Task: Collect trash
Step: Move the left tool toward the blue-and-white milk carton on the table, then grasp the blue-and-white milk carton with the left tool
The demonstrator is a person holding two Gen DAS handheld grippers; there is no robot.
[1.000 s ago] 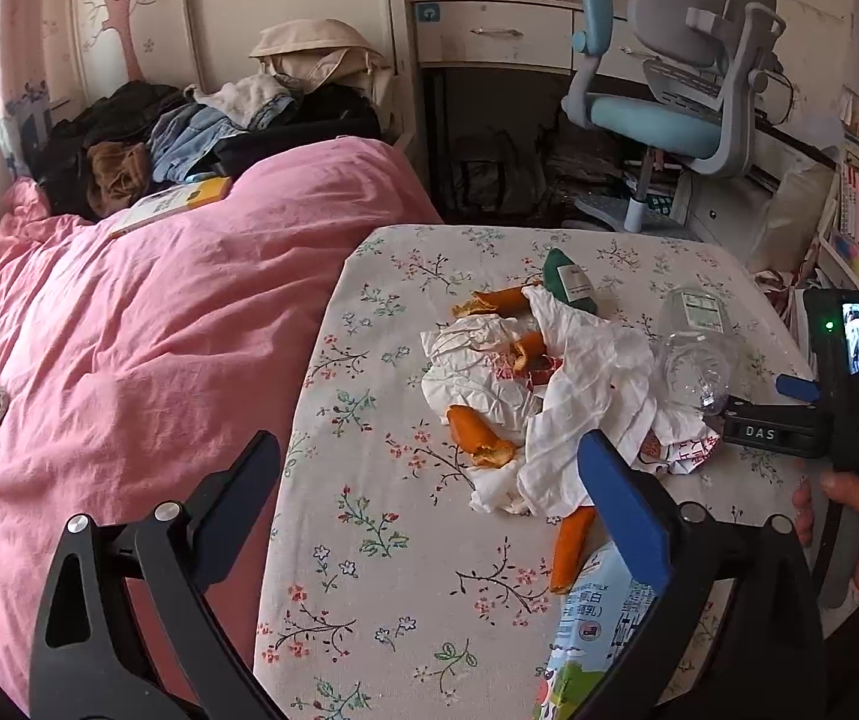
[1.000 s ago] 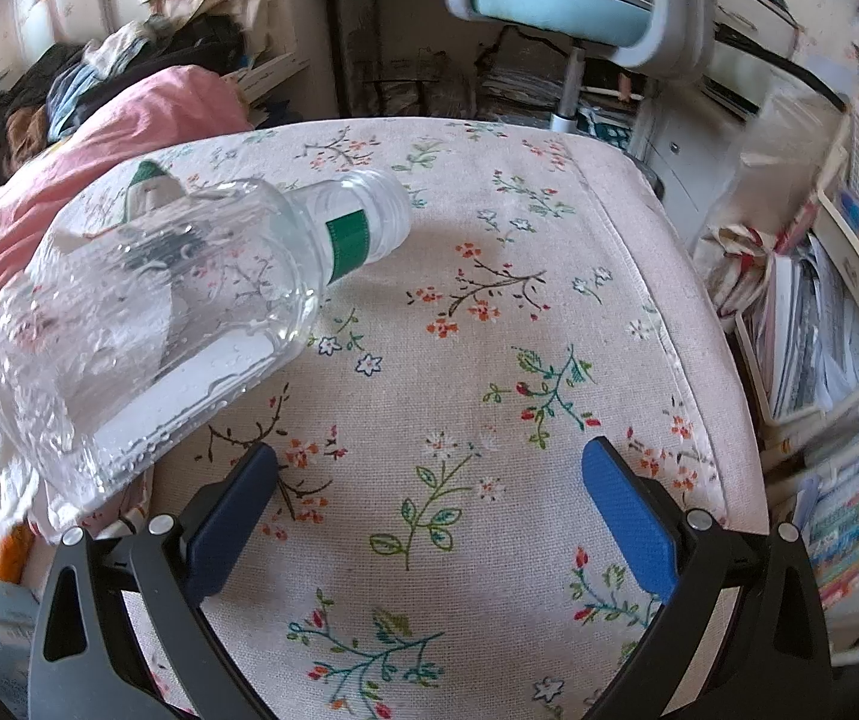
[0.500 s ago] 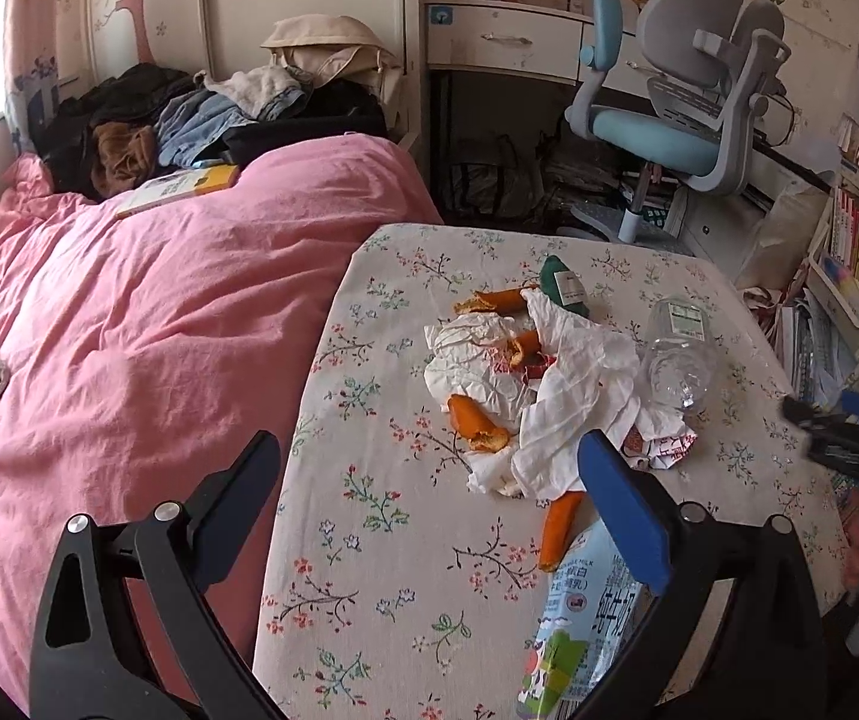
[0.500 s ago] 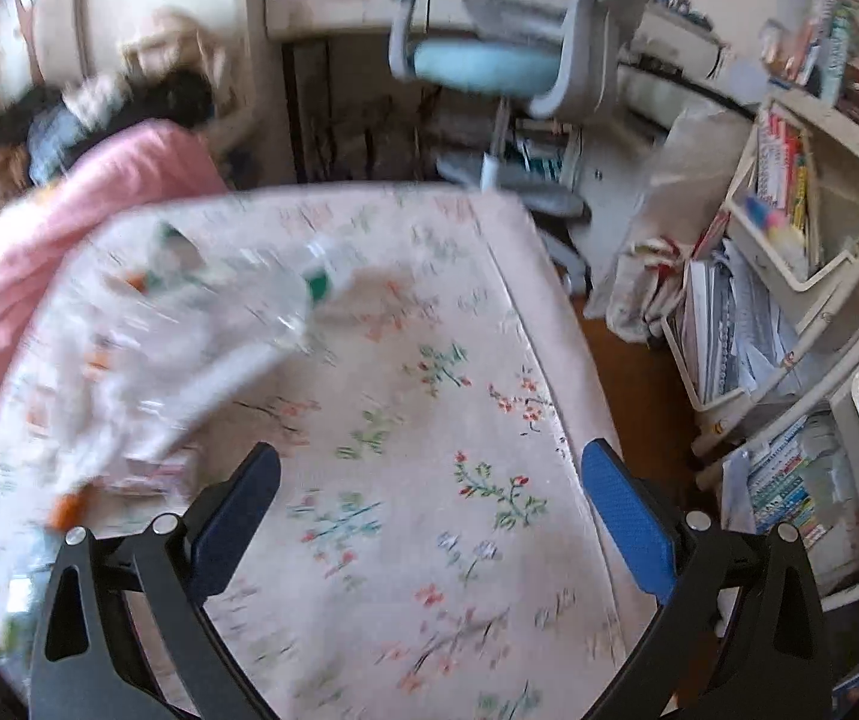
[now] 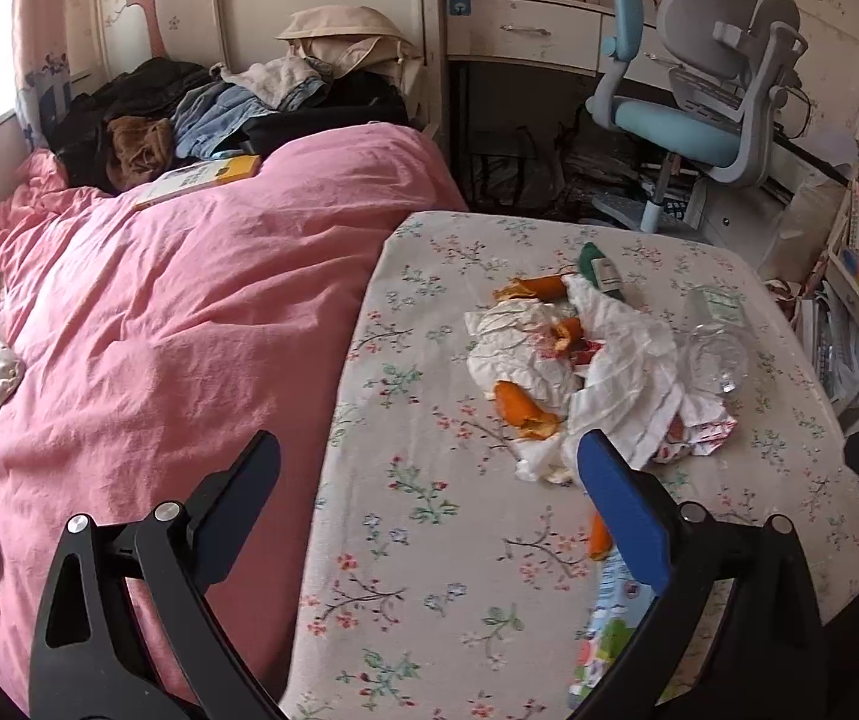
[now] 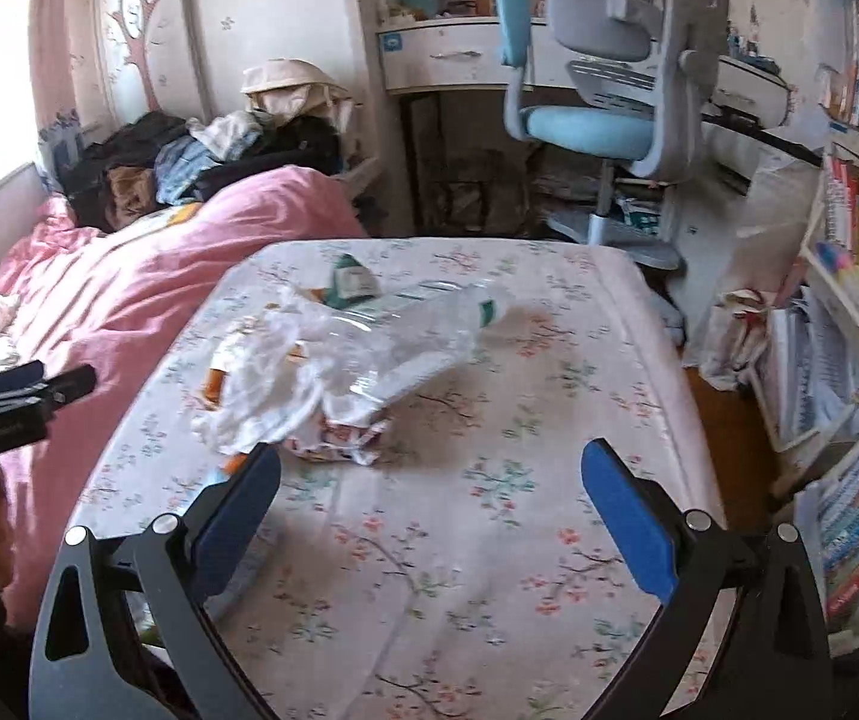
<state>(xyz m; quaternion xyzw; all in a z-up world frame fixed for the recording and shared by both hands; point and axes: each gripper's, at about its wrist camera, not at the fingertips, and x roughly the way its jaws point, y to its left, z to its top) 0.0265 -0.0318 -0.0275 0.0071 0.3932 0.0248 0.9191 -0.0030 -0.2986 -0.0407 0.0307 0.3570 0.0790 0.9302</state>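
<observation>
Both tongs, left (image 5: 429, 504) and right (image 6: 429, 501), spread empty; one clear bottle (image 5: 717, 339), four orange peels (image 5: 522, 405) on tabletop (image 5: 429, 540).

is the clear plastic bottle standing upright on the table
No, the clear plastic bottle lies on its side on the floral table, beside the crumpled white tissue.

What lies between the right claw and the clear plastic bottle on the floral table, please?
In the right wrist view, only bare floral tablecloth separates the right claw from the clear plastic bottle; a crumpled wrapper sits just left.
</observation>
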